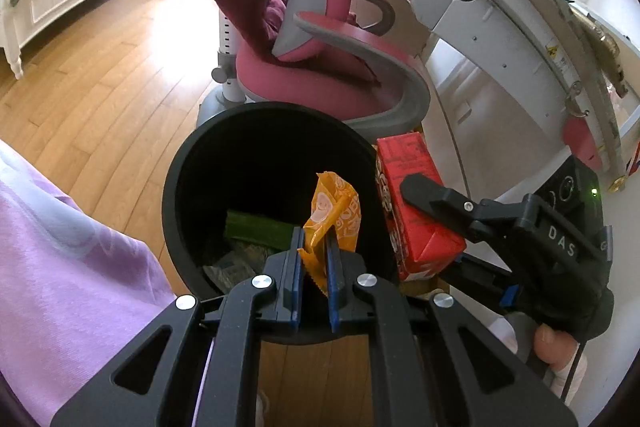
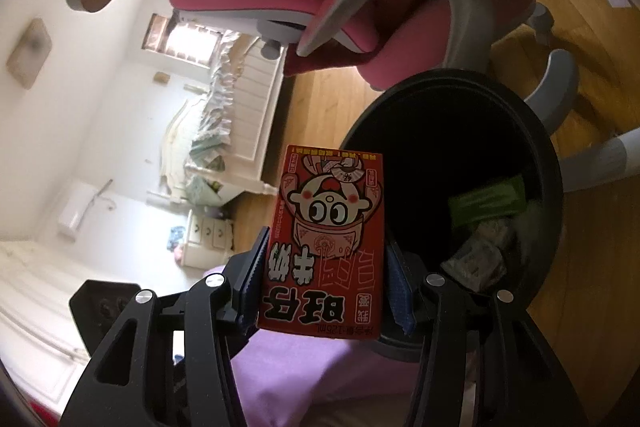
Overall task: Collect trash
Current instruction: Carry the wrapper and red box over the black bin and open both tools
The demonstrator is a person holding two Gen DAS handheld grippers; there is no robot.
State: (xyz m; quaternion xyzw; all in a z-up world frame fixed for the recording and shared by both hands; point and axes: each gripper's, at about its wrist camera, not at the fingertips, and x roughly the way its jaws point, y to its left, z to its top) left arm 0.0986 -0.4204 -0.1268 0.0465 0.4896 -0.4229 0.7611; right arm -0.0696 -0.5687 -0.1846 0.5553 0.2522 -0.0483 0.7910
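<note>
Left hand-held gripper [image 1: 313, 269] is pinching an orange wrapper [image 1: 334, 215] between its blue pads [image 1: 296, 263], jaws nearly together with just the wrapper's thickness between them. The wrapper is standing roughly upright, long axis running up and away from the pads, crumpled top leaning a bit right, serrated end poking down below the pads. It is hanging over the open mouth of the black bin [image 1: 176, 183], toward the bin's near right side.

Right hand-held gripper [image 2: 326, 281] is clamping a red carton [image 2: 326, 243] at a medium opening, one pad on each narrow side, gripping the lower half. In the right wrist view the carton is standing long axis away from the gripper, printed face toward the camera, print upside down, so its top end is sitting down between the fingers [image 2: 254, 279]. The carton is just left of the bin [image 2: 552, 163] in this view, overlapping its rim edge; whether it is touching the rim, cannot tell.

In the left wrist view the same carton [image 1: 416, 203] is sitting just right of the bin rim, tilted, long axis running from upper left to lower right, with a black finger of the right hand-held gripper [image 1: 440, 197] lying across its side.

Inside the bin a green packet [image 1: 260, 229] and some pale crumpled wrappers [image 2: 478, 259] are lying at the bottom. The bin is standing on a wood floor [image 1: 100, 75] in front of a pink chair [image 1: 320, 67]. Purple cloth [image 1: 60, 247] is filling the lower left.
</note>
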